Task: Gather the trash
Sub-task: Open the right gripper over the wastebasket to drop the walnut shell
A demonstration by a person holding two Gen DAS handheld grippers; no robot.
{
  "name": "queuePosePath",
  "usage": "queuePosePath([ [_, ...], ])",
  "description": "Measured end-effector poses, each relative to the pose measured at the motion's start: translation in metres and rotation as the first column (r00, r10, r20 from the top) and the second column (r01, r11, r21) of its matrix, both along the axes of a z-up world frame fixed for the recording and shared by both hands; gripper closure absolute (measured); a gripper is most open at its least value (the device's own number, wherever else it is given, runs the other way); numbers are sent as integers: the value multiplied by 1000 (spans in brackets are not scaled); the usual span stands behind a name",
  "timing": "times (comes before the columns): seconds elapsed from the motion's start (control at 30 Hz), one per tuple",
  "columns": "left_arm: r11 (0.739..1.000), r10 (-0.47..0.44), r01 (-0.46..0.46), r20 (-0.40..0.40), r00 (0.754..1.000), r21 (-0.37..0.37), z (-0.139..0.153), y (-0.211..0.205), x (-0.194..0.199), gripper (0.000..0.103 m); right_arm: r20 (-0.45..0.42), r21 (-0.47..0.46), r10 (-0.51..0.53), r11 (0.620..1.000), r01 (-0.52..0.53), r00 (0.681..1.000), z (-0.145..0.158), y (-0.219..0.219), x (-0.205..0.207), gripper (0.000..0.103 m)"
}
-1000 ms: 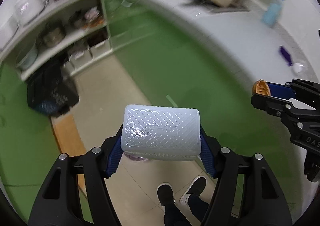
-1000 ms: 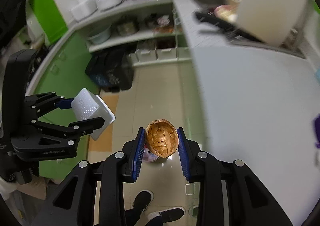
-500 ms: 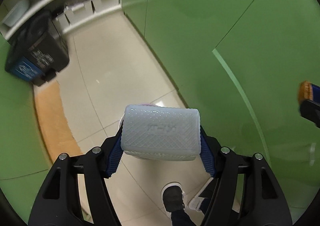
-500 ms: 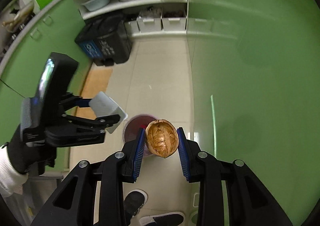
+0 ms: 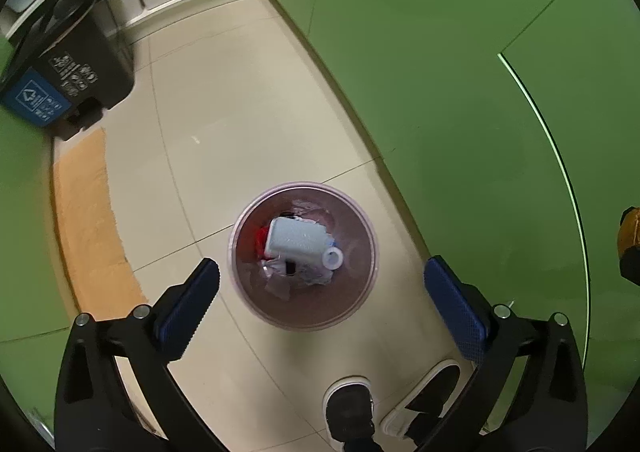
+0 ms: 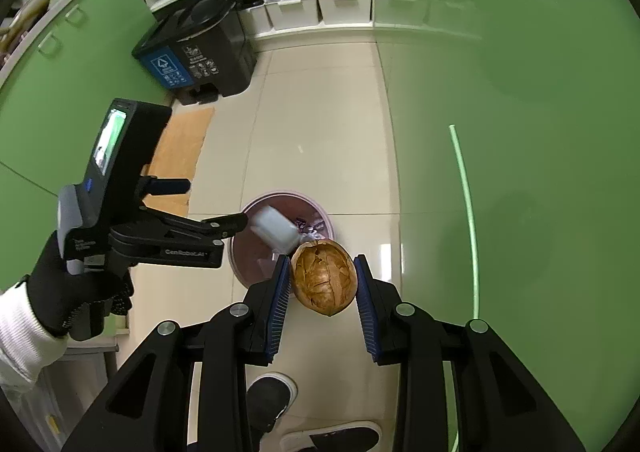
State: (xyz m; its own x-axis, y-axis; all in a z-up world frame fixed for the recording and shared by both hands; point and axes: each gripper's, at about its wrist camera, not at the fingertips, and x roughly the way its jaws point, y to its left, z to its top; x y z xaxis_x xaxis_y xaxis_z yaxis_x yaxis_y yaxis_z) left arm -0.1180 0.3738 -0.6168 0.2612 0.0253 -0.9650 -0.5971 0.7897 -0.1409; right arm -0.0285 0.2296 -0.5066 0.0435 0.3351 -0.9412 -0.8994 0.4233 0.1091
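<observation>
A round pink trash bin (image 5: pixel 362 294) stands on the tiled floor, also in the right wrist view (image 6: pixel 244 262). A white textured plastic bottle (image 5: pixel 298 242) lies inside it on other trash; in the right wrist view the bottle (image 6: pixel 274 230) is blurred over the bin. My left gripper (image 5: pixel 320 300) is open and empty above the bin, and shows in the right wrist view (image 6: pixel 208 207). My right gripper (image 6: pixel 323 284) is shut on a brown crumpled wrapper ball (image 6: pixel 323 279), just right of the bin; the ball (image 5: pixel 629 234) shows at the left view's right edge.
Green cabinet fronts (image 5: pixel 460 71) run along the right. A black bin with a blue label (image 6: pixel 192 47) stands by white shelves with storage boxes (image 6: pixel 320 7). An orange mat (image 5: pixel 86 219) lies on the floor at left. The person's shoes (image 5: pixel 352 408) are below the grippers.
My left gripper opened and let go of the white bottle, which dropped into the pink bin. Both grippers moved lower toward the bin. The right gripper keeps hold of the brown ball.
</observation>
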Motion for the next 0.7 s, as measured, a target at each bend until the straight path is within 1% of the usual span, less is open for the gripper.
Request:
queuePosePath([
  [0.13, 999, 43, -43, -4, 999, 20, 21, 8, -19, 3, -6, 8, 19, 1000, -19, 1000, 1, 7, -6, 71],
  [0.23, 998, 62, -61, -8, 998, 34, 35, 12, -34, 3, -13, 13, 44, 999, -44, 999, -3, 16, -14, 71],
  [0.47, 993, 111, -111, -1, 994, 42, 58, 19, -73, 3, -39, -2, 116, 993, -116, 993, -42, 55, -32, 71],
  [0.7, 983, 177, -177, 11, 984, 44, 61, 25, -111, 3, -52, -21, 179, 983, -180, 983, -84, 88, -47, 71],
])
